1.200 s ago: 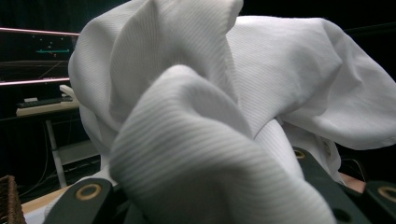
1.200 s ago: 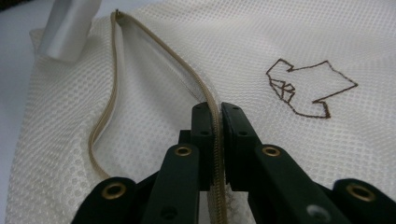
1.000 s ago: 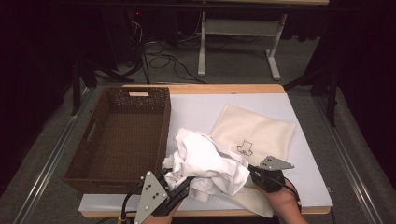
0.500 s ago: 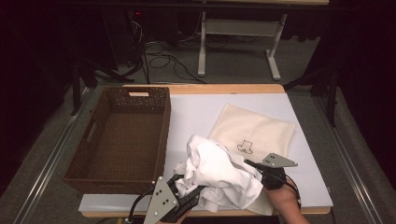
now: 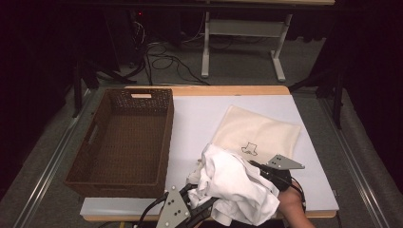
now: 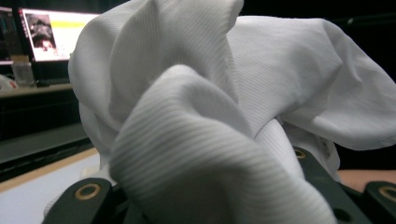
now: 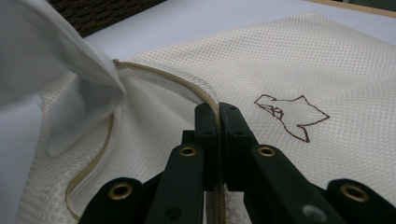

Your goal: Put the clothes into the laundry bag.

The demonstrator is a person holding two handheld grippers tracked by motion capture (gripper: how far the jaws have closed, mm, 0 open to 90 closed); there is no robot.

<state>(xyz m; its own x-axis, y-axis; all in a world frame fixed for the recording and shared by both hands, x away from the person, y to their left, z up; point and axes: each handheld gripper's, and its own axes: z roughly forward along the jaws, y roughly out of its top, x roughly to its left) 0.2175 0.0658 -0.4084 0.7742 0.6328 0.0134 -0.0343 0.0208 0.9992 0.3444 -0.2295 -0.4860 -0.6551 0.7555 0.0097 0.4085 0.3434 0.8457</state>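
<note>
Right claw (image 7: 218,109) was clamped on the mesh laundry bag (image 5: 259,130) rim; left claw (image 5: 202,209) gripped the white shirt (image 5: 235,183), bag mouth at its 2 o'clock.

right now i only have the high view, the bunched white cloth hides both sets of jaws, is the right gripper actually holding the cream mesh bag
Observer: Yes. The right gripper is shut on the zipper edge of the cream mesh bag, holding its mouth open.
Operator: and the left one
Observer: The white ribbed cloth is bunched between the left gripper's jaws and drapes over them.
Operator: is the cloth in the bag
Observer: One corner hangs at the open mouth; whether it is inside, I cannot tell.
</note>
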